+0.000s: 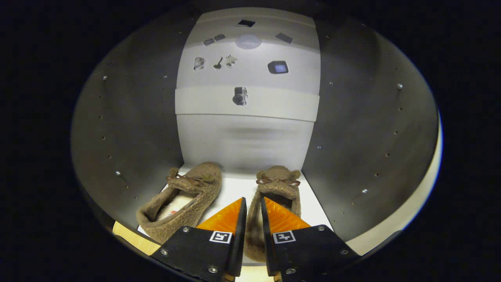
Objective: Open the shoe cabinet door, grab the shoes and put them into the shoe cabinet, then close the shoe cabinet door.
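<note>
Because both slippers are made of a thick, fuzzy fabric with open, floppy collars, they are likely handling as light, soft and easily squashed objects, not slippery and not fragile; the heel-side collar wall is offering the best place to pinch, since it folds thin between two fingers. The right slipper (270,203) is lying on the cabinet floor (235,188) with its bow-trimmed toe pointing toward the back wall (246,137), and its inner collar edge is running up through the narrow gap of the gripper (253,203). The jaws are standing nearly closed, the slot between them slim, and the fabric wall is sitting in that slot; whether both fingers are actually pressing on it cannot be told. The left slipper (184,199) is resting just beside, parallel, clear of the fingers. Around them, the dark side panels (129,129) of the shoe cabinet are enclosing the compartment.
</note>
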The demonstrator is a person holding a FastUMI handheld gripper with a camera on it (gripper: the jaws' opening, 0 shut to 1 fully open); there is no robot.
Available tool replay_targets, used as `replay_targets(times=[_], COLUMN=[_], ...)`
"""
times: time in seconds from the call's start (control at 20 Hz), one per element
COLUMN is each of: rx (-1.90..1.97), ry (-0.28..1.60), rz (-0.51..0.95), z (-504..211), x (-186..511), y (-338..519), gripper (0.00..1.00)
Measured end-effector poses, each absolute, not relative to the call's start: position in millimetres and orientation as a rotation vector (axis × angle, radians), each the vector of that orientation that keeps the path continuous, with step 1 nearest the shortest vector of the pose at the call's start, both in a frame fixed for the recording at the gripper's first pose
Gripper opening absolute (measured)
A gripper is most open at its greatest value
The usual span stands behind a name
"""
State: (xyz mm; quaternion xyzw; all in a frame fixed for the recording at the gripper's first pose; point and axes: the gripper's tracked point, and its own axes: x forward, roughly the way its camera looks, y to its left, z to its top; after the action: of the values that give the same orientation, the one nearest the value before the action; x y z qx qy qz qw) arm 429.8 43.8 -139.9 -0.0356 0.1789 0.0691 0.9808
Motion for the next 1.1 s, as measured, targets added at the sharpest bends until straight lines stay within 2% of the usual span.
replay_targets(times=[0.3, 0.5, 0.85, 1.1], rx=[-0.061, 0.003, -0.007, 0.024], ry=[0.245, 0.192, 0.142, 0.147], rz=[0.134, 0.162, 0.063, 0.015], z=[-92.4, -65.7, -41.0, -41.7], x=[341.8, 255.3, 126.8, 71.7], y=[45.7, 46.8, 8.8, -8.1], gripper=[0.24, 0.24, 0.24, 0.25])
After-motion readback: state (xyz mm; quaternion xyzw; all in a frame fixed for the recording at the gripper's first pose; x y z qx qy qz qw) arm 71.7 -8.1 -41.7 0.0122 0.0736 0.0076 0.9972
